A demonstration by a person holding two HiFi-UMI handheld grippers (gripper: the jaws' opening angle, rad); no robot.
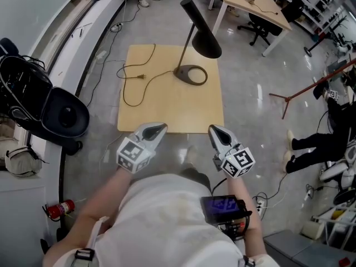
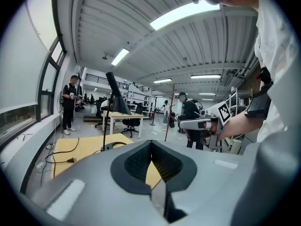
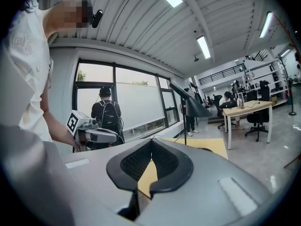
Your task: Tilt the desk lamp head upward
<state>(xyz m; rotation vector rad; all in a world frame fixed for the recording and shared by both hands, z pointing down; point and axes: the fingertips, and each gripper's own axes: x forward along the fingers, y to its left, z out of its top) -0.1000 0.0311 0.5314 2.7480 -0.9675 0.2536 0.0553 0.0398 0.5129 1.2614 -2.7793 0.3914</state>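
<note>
A black desk lamp stands on a low light-wood table (image 1: 167, 110). Its ring base (image 1: 191, 74) sits at the table's far right, its cone head (image 1: 201, 36) slopes down to the right, and its cord (image 1: 133, 82) loops across the top to a loose plug. In the left gripper view the lamp head (image 2: 117, 101) is far ahead on the left. In the right gripper view the lamp head (image 3: 194, 106) is far ahead. My left gripper (image 1: 160, 128) and right gripper (image 1: 214, 130) hover at the table's near edge, both shut and empty, well short of the lamp.
A black bag and speaker-like case (image 1: 61, 115) lie at the left by the window ledge. A red-brown pole stand (image 1: 311, 88) leans at the right. A white-legged desk (image 1: 253, 4) with chairs stands beyond the table. People stand around the room. A fire extinguisher (image 1: 60, 208) lies at lower left.
</note>
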